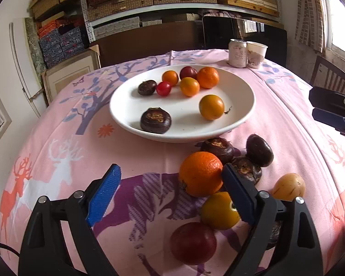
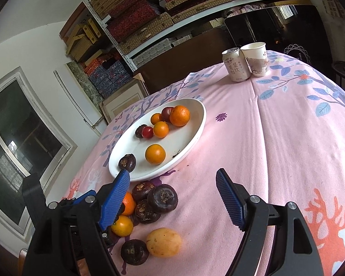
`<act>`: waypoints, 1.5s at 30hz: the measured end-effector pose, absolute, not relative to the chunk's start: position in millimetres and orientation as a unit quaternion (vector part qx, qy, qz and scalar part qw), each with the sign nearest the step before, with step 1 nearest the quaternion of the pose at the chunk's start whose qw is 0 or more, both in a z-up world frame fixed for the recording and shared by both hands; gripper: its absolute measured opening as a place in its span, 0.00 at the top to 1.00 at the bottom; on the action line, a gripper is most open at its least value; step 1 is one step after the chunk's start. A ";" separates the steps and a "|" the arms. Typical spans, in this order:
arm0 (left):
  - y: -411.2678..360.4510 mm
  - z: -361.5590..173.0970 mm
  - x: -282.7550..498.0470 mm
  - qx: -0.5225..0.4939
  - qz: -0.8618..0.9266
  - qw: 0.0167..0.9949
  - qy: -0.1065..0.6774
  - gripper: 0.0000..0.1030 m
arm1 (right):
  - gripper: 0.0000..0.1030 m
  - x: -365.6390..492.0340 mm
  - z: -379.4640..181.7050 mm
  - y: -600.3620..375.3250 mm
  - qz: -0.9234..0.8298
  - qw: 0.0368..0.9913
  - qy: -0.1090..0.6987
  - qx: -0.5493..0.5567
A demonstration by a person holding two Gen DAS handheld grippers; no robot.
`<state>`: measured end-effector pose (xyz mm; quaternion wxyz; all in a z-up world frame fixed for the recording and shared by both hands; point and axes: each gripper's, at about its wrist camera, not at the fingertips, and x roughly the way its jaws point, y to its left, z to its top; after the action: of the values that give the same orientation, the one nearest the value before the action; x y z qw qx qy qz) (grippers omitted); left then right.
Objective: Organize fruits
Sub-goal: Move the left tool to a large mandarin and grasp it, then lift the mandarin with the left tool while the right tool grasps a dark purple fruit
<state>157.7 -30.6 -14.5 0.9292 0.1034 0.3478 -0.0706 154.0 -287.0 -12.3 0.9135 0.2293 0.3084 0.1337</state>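
Ribbed blue tool pads (image 1: 103, 195), glossy round plum (image 1: 193, 243)

Left hand-held gripper (image 1: 172, 184) and right hand-held gripper (image 2: 172, 188), both wide apart, empty.

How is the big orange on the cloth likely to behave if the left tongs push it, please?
The big orange looks round, so it would probably roll. It touches a dark fruit, likely nudging it. The cloth may slow it.

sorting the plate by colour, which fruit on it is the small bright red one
The little red tomato on the white plate, wedged between a dark brown water chestnut and the orange fruits; everything else there is orange, brown or maroon.
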 end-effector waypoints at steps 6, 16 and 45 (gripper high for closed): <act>16.4 -1.4 155.3 0.055 0.016 0.941 0.334 0.15 | 0.24 154.7 -13.6 -292.0 0.131 0.912 0.307 0.239; 12.8 -10.9 148.6 0.051 -0.018 0.933 0.356 0.15 | 0.24 154.3 -12.7 -291.9 0.131 0.912 0.307 0.238; 8.6 -25.5 164.7 0.024 -0.077 0.913 0.401 0.56 | 0.24 163.2 -26.0 -273.5 0.158 0.896 0.355 0.217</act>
<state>164.7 8.6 -25.5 0.9126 0.0236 0.4010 -0.0767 163.2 -273.5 -26.0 0.8957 0.2170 0.3548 0.1576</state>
